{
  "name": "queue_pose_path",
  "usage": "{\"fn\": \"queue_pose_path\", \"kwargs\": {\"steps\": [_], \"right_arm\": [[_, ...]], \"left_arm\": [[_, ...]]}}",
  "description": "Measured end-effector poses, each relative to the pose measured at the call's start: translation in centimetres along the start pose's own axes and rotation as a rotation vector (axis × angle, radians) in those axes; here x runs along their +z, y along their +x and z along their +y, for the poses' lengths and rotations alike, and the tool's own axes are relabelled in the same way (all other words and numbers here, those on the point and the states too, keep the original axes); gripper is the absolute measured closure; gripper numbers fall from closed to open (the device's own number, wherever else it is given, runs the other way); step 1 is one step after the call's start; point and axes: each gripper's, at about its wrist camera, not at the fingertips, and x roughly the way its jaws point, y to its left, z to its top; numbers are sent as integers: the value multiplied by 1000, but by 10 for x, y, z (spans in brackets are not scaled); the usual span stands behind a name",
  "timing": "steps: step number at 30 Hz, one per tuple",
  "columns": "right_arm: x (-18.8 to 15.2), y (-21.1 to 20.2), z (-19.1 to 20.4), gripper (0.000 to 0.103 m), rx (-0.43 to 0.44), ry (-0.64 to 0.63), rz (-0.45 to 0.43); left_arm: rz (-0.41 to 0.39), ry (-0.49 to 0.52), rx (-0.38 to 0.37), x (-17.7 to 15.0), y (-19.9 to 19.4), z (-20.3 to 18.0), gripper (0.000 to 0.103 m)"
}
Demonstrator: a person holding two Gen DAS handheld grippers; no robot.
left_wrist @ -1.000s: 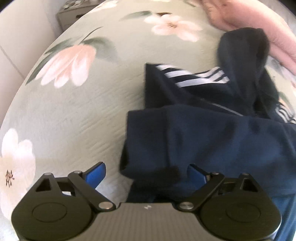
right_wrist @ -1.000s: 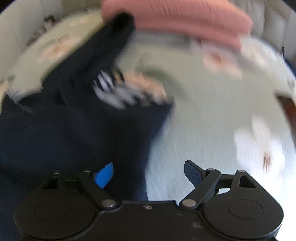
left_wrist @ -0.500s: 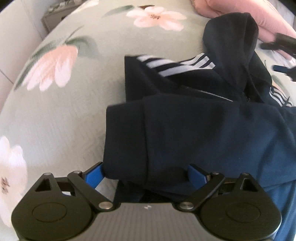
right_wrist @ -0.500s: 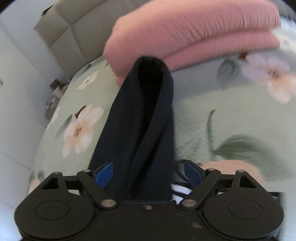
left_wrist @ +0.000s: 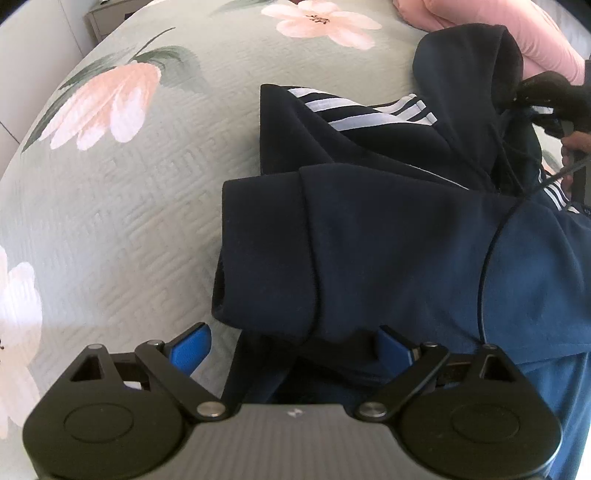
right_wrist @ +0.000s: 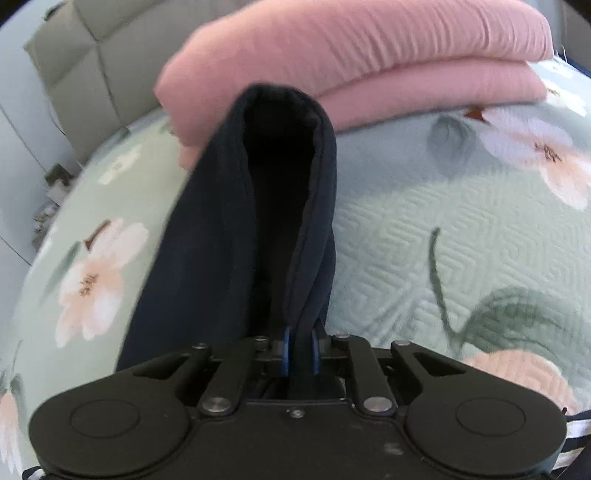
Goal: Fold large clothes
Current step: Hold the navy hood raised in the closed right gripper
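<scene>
A navy hoodie (left_wrist: pixel 388 240) with white sleeve stripes (left_wrist: pixel 354 114) lies partly folded on the floral bedspread (left_wrist: pixel 147 206). My left gripper (left_wrist: pixel 293 347) hangs open just above it, pointing steeply down, and a folded dark edge of the hoodie lies between its blue fingertips (left_wrist: pixel 192 347). The hood (right_wrist: pixel 280 177) stands up in front of my right gripper (right_wrist: pixel 301 350). The right jaws are closing and their blue pads pinch the hood's rim. In the left wrist view the right gripper (left_wrist: pixel 543 92) shows at the hood's far right side.
A folded pink blanket (right_wrist: pixel 369 59) lies just behind the hood, touching its tip. A grey padded headboard (right_wrist: pixel 85 70) rises at the back left. A small bedside unit (left_wrist: pixel 110 14) stands beyond the bed's edge. A person's hand (left_wrist: pixel 572 144) shows at the right border.
My right gripper swung across the bed to the hood and its jaws went from wide open to pinched on the hood's rim. The left gripper stayed open over the folded edge.
</scene>
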Motion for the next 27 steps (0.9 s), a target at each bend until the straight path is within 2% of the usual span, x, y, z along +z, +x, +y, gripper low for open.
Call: {"fn": "queue_pose_path", "kwargs": {"steps": [5, 15, 18, 21, 23, 24, 27], "right_arm": [[-3, -23, -1, 88, 97, -38, -96], [-5, -78, 1, 88, 286, -121, -180], [-4, -82, 1, 86, 264, -114, -121], [4, -70, 0, 74, 162, -68, -24], [8, -73, -6, 38, 124, -5, -61], [11, -75, -8, 35, 135, 23, -87], [19, -71, -4, 34, 177, 47, -73]], "left_arm": [[-10, 16, 18, 2, -6, -2, 7], [-43, 2, 20, 7, -25, -3, 7], [-46, -3, 14, 6, -29, -3, 7], [-57, 8, 16, 4, -33, -4, 7], [-54, 20, 16, 4, -34, -4, 7], [-55, 20, 19, 5, -33, -4, 7], [-53, 13, 19, 8, -32, -3, 7]]}}
